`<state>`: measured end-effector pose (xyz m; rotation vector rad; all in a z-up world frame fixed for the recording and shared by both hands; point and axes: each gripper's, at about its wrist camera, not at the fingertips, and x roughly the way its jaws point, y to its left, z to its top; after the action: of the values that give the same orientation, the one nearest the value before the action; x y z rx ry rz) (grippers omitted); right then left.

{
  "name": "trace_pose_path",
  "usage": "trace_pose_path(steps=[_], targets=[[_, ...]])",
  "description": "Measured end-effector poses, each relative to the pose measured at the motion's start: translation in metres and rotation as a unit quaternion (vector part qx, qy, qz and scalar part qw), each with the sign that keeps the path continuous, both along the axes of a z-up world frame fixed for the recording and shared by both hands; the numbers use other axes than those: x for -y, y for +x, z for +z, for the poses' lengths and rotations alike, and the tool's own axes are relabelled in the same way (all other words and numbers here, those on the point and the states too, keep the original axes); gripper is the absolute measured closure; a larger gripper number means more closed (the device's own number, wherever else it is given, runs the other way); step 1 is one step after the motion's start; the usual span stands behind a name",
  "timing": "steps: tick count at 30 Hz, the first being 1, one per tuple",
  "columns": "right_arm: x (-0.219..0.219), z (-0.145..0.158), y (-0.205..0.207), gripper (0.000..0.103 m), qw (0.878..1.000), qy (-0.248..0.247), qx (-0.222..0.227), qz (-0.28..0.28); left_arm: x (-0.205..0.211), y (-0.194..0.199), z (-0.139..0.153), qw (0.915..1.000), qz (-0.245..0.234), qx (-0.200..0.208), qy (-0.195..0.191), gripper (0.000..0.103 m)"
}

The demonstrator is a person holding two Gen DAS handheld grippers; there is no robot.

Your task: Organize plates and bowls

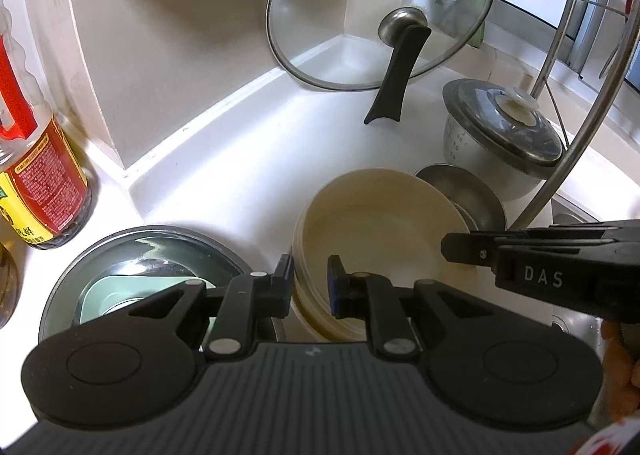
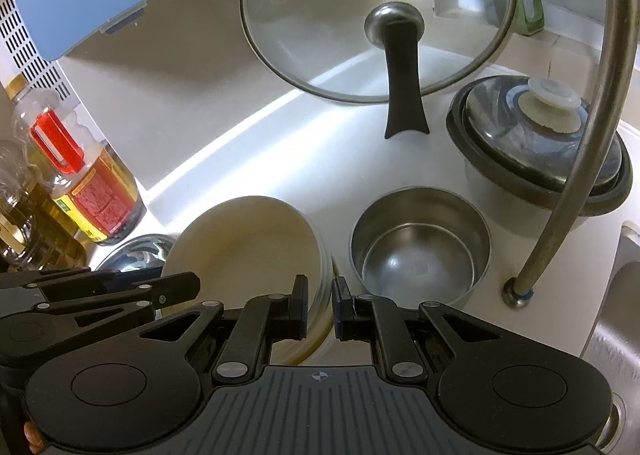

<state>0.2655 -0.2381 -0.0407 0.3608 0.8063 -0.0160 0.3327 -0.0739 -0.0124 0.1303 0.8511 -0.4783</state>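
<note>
Both grippers are clamped on the same stack of cream bowls: left gripper pinches the stack's near-left wall at lower centre of the left view, and right gripper pinches its right-hand rim at lower centre of the right view. Jaws on each are nearly together, with only rim between the pads.

Stack sits on the white table, centre frame, between the pot with the green dish at lower left and the steel bowl on its right.

Doing the step well, as I judge it:
- lift both sides level and at the same rate, or the bowls tilt and slide
- keep the pads deep on the rim, since the thin wall can slip
- clear the steel bowl and the faucet pipe before moving sideways

Counts:
- cream bowls: several nested, exact number unclear from edge lines
- steel bowls: two, nested
- leaning glass lid: one
- lidded cooker pot: one
- oil bottles: at least two, left edge
</note>
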Motion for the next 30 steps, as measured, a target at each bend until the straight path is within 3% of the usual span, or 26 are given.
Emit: trace_pose_path(steps=[30], targets=[[0.0017, -0.0020, 0.0010, 0.091, 1.000, 0.017, -0.010, -0.015, -0.0034, 0.0003, 0.0006, 0.9999, -0.004, -0.011, -0.012, 0.081]])
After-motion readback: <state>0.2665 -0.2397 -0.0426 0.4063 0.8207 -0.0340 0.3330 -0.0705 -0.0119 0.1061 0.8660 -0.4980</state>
